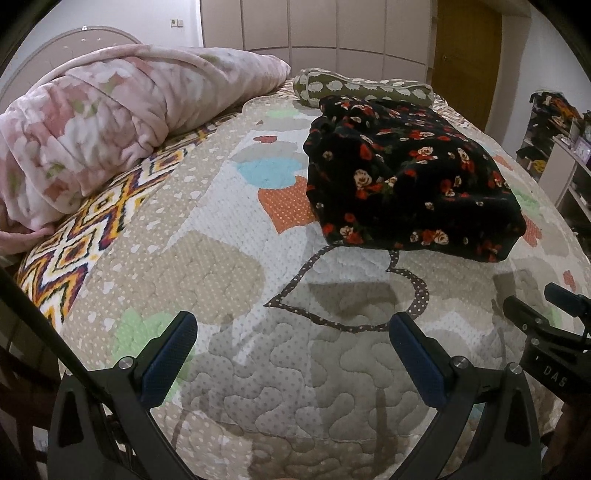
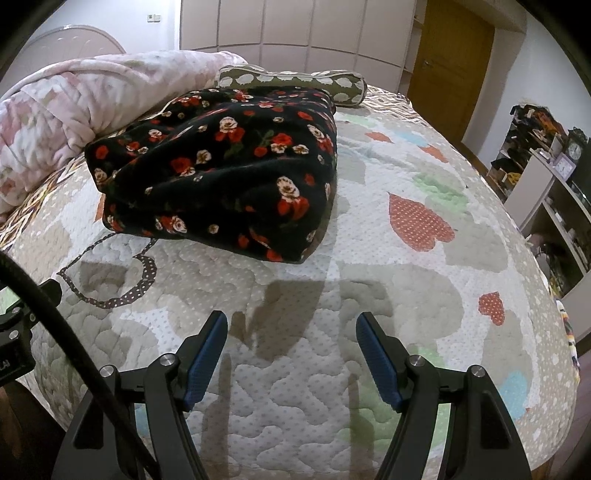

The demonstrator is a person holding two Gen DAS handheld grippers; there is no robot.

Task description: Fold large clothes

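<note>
Left gripper (image 1: 293, 332): jaws spread wide apart, nothing between them, held above the near part of the bed's quilt (image 1: 229, 266). Its blue-padded fingers (image 1: 170, 356) frame bare quilted fabric and cast a shadow on it. In the right wrist view, part of this tool shows at the left edge of the frame, with a black cable crossing in front of it.

Right gripper (image 2: 291, 332): jaws likewise apart and empty, held above the quilt (image 2: 388, 295) near the bed's front edge, with a shadow on the cover just ahead of its blue fingers (image 2: 205, 360). In the left wrist view, part of it (image 1: 546, 325) is visible at the right edge of the frame, beside the left tool.

Task item: a black floral garment (image 1: 410, 177) (image 2: 225, 173), printed with red and cream roses, lies folded in a thick compact bundle on the quilt. It is ahead of both grippers and apart from them; neither touches it.

Surroundings: a pink floral blanket (image 1: 99, 122) (image 2: 81, 103) is bunched on the bed to the left of the garment. An olive bolster pillow (image 1: 354, 86) (image 2: 291, 79) with a white pattern lies just behind the garment. Beyond the bed stand pale wardrobe doors (image 1: 314, 26) and a brown door (image 2: 448, 59). Cluttered shelves (image 2: 546, 177) are at the right side of the room.
</note>
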